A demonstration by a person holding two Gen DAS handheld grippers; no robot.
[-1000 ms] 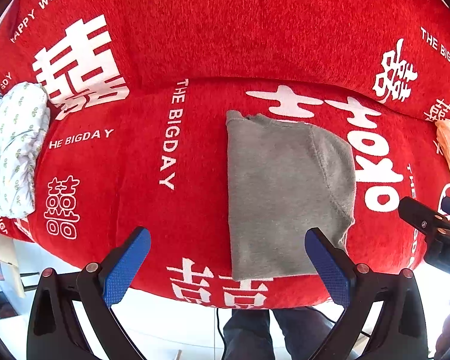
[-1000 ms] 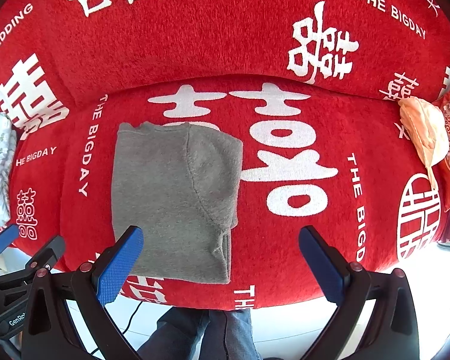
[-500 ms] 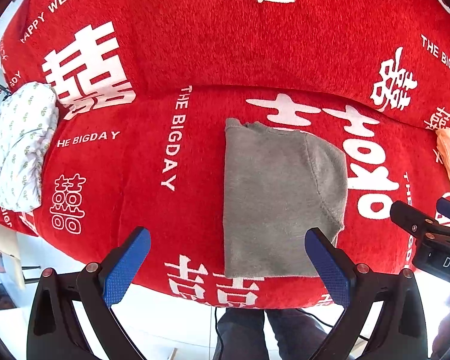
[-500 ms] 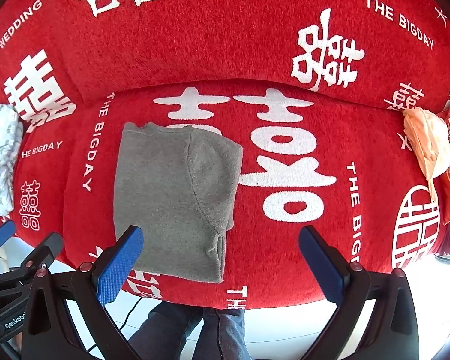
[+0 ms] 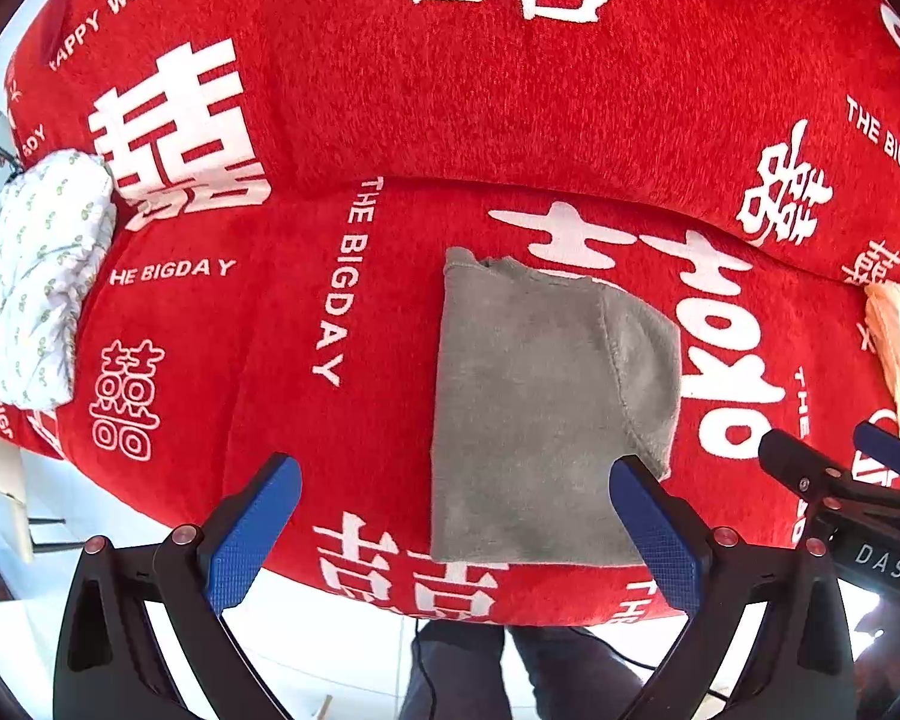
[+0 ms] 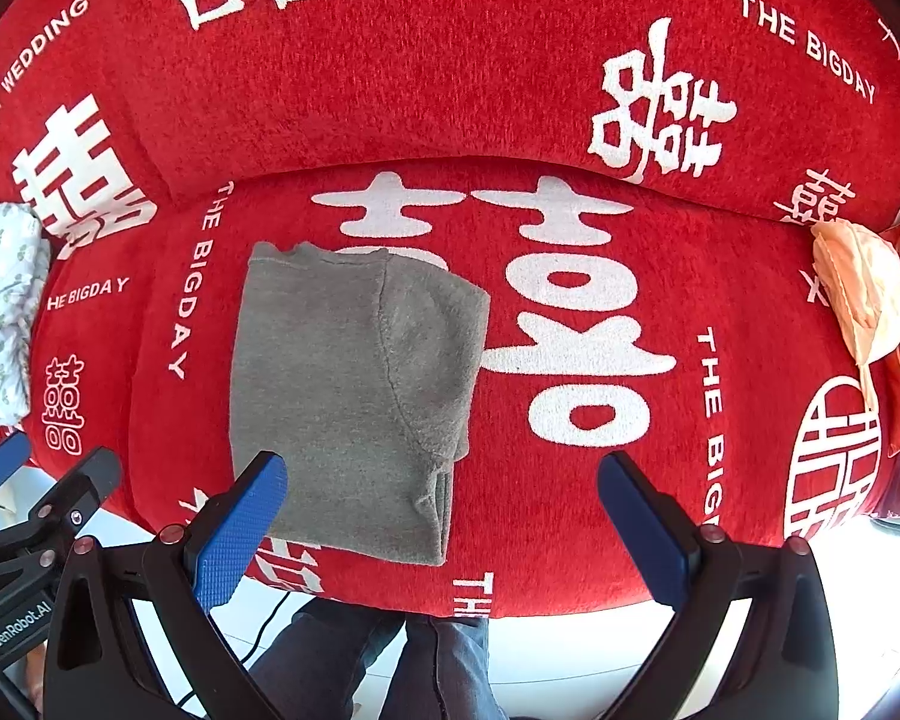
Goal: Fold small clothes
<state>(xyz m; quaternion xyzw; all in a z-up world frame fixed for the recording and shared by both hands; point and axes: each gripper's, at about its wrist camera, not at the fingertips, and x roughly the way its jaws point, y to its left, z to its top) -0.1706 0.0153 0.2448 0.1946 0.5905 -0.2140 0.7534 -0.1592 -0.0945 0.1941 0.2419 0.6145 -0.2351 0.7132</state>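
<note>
Lying folded flat, grey garment (image 5: 534,396)

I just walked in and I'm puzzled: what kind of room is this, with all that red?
Probably a home living room. A sofa under a red wedding-print cover holds a grey garment folded on the seat, with a floral cloth and a peach cloth beside it.

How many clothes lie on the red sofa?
3: a grey top folded in the middle, a white printed garment at the left end, a peach one at the right end. Others may be hidden.
</note>
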